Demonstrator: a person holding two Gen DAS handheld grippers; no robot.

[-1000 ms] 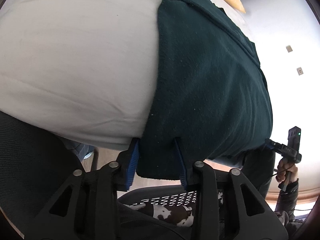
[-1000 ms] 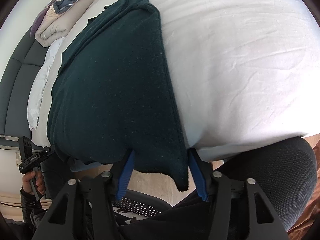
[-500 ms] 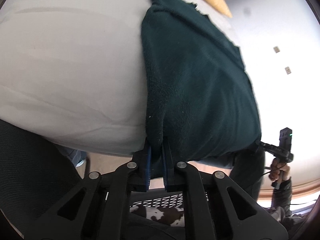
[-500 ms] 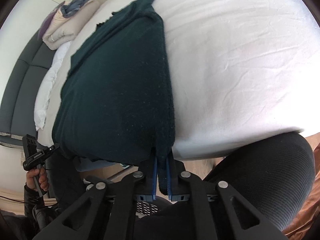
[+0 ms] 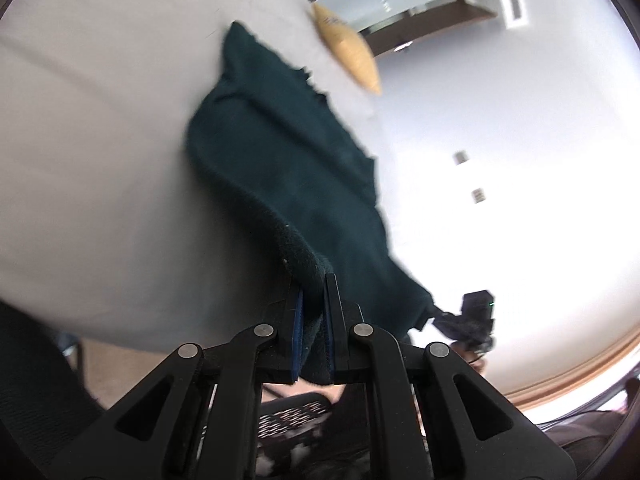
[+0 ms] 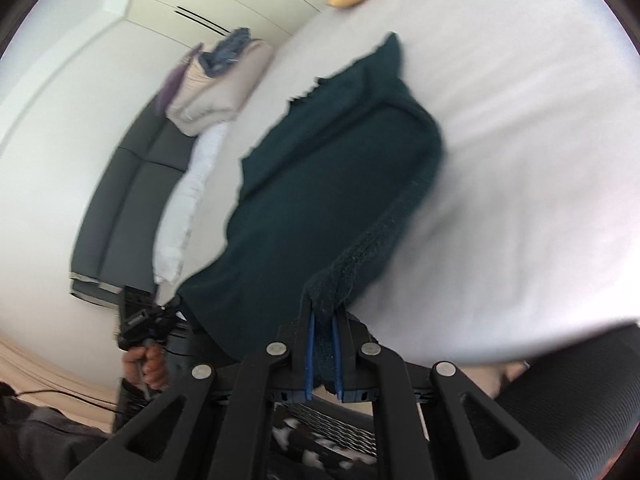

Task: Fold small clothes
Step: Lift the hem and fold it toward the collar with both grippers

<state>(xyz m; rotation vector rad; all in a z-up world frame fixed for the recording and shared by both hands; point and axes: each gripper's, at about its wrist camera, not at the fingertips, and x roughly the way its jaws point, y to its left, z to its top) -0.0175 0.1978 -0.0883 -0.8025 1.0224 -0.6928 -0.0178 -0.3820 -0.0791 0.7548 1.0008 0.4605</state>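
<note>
White bed sheet [image 5: 100, 152] carries a dark green garment [image 5: 288, 152]; left gripper [image 5: 313, 300] and right gripper [image 6: 323, 312], angled downward, each pinch its near hem tightly between their fingers.

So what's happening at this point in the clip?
A person is folding a dark green garment on a white bed, with a handheld tool in each hand. The left tool and the right tool are each shut on a near corner of the garment, holding its near edge raised off the sheet. The far part lies flat on the bed, so no fold is made yet.
</note>
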